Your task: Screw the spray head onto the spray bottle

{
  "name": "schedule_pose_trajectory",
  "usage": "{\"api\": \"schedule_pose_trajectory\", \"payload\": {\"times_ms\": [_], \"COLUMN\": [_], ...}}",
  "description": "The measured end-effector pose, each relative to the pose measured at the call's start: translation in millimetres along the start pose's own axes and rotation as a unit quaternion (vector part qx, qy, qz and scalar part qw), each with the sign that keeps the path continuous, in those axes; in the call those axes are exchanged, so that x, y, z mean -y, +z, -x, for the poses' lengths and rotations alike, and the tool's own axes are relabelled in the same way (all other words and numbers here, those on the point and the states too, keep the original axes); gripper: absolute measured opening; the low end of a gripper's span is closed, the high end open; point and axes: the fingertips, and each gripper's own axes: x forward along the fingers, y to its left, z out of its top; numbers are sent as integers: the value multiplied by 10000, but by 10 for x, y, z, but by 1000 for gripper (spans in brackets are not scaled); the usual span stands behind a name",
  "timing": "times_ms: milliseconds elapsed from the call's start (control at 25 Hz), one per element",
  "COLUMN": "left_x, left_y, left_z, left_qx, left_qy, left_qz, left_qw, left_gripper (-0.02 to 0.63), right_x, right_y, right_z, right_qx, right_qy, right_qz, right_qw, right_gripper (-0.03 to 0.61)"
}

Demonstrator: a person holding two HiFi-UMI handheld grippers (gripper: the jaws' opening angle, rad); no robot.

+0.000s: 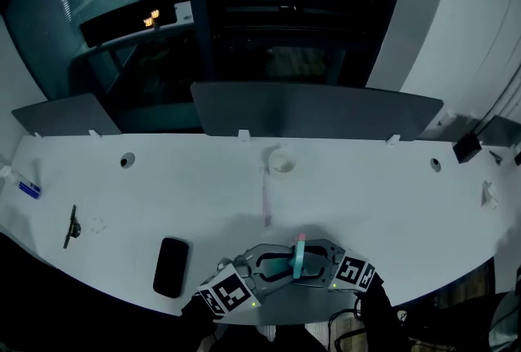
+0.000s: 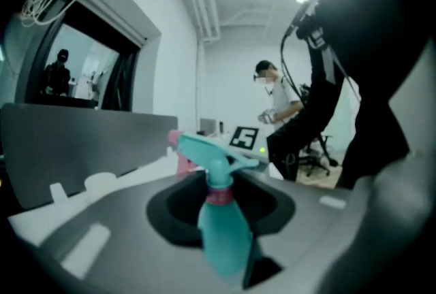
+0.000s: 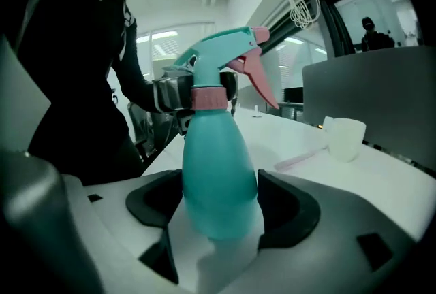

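Spray bottle (image 3: 219,177), teal and opaque, stands upright low in the centre of the head view, just above the near edge of the white table (image 1: 203,187), carried between the two tools. Its spray head (image 3: 218,58) already sits on the neck, joined by a pink collar (image 3: 208,98), with a pink trigger (image 3: 257,78) hanging under the nozzle; whether the thread is fully home cannot be told. The right gripper (image 3: 221,207) has its jaws spread wide, their dark pads lying against both sides of the bottle's belly. The left gripper (image 2: 221,218) is clamped on the bottle with a much narrower grip. The bottle looks like thin moulded plastic: probably light, smooth and rounded, so apt to slip or spin in the pads, and likely to dent under a hard squeeze. The belly seems the safest place to steady it. Turning is best done at the ribbed collar rather than the trigger or nozzle, which would flex. Further up the table lie a white cup (image 1: 282,162) and a pink straw (image 1: 265,204), with a black phone (image 1: 171,266) at lower left.
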Motion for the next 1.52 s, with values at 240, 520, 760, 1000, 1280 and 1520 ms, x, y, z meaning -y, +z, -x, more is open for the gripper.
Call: {"api": "schedule_pose_trajectory", "payload": {"times_ms": [240, 520, 760, 1000, 1280, 1520], "left_x": [-137, -205, -37, 56, -182, -213], "left_y": [21, 66, -26, -21, 4, 69], "left_z": [72, 26, 13, 59, 82, 27], "left_qx": [521, 739, 213, 45, 561, 916], "left_qy": [2214, 2749, 802, -346, 1984, 2517], "left_qz": [446, 531, 12, 132, 449, 670], "left_qw": [9728, 9572, 9965, 9993, 9775, 9611], "left_gripper": [129, 129, 129, 129, 130, 129], "right_x": [105, 178, 64, -66, 60, 120], "right_y": [212, 214, 161, 170, 106, 98], "right_z": [360, 150, 84, -25, 276, 139], "right_qx": [1502, 1150, 959, 276, 1617, 1133], "right_qy": [-2354, -4006, -1704, 290, -2917, -3975], "right_qz": [-1628, -1558, -700, -395, -1937, -1570], "right_qw": [9463, 8955, 9782, 9984, 9226, 8969], "right_gripper": [339, 330, 327, 330, 330, 328]}}
